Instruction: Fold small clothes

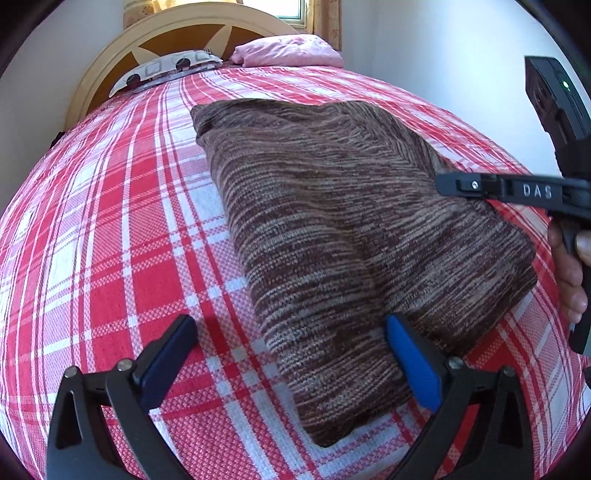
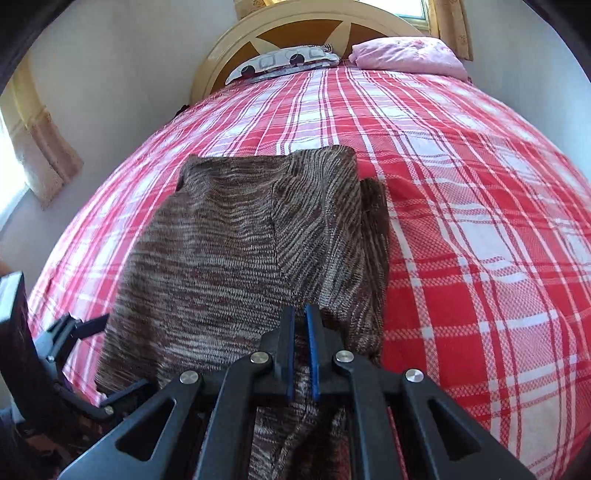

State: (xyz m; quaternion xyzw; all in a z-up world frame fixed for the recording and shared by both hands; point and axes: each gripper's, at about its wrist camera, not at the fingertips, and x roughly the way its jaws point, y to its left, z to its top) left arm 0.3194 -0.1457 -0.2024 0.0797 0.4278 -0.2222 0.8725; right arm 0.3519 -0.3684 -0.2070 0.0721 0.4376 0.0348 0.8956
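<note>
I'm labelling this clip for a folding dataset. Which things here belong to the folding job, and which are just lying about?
Part of the job:
- brown knit garment
- left tongs, open
- right tongs, shut on the garment

Lying about:
- plaid bedspread
- pink pillow
- patterned pillow
- headboard

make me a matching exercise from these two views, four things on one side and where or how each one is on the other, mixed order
Things:
1. left hand-held gripper
2. right hand-held gripper
3. brown knit garment
4. pink pillow

Places or states:
A. at the head of the bed, by the headboard
B. shut on cloth
C. lying folded on the red plaid bedspread
D. jaws wide apart, one blue pad against the garment's near edge

Pairs: 1-D, 2-B, 3-C, 4-A
</note>
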